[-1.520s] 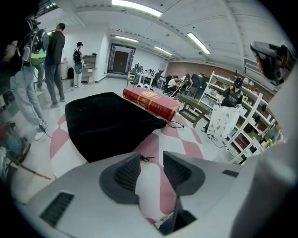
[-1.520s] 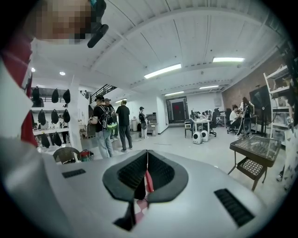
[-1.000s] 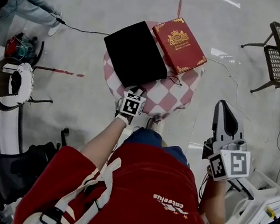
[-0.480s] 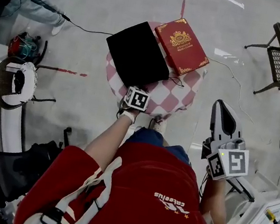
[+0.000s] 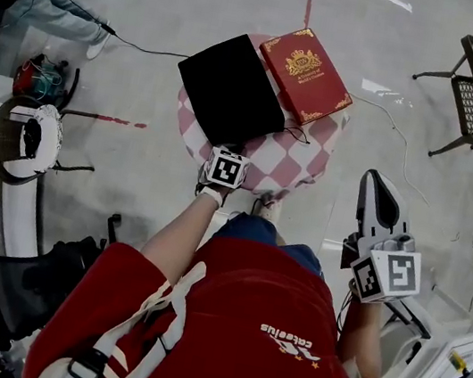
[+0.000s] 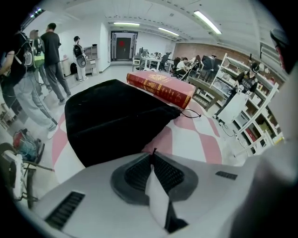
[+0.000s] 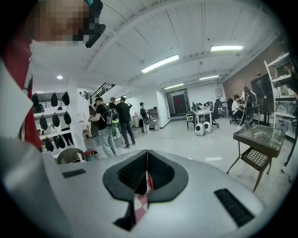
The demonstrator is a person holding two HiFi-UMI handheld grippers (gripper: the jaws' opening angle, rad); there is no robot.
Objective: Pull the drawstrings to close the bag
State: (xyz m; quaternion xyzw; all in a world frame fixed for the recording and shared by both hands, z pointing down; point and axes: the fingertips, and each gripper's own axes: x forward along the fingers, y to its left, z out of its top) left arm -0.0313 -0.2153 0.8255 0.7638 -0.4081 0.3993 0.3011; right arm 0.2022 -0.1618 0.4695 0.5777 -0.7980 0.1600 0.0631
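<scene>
**Left tongs closed at the bag's near edge**

We saw the black bag (image 5: 231, 92) lying flat on the small round table (image 5: 300, 163), on its pink-and-white checked cloth. It took up the left and middle of the top. A red book (image 5: 305, 73) lay just to its right, touching the bag's far-right edge. The left gripper (image 6: 153, 155) pointed steeply down at the near edge of the table, right at the bag's near corner. Its jaws had just been closing and stood all but together, with a thin dark drawstring (image 6: 153, 151) poking up from between the tips. A second thin cord loop (image 6: 192, 113) lay on the cloth at the bag's right corner, just near of the book. The right gripper (image 5: 377, 183) hung well to the right of the table, over the floor and apart from the bag. Its jaws were pressed together with nothing between the pads.
</scene>
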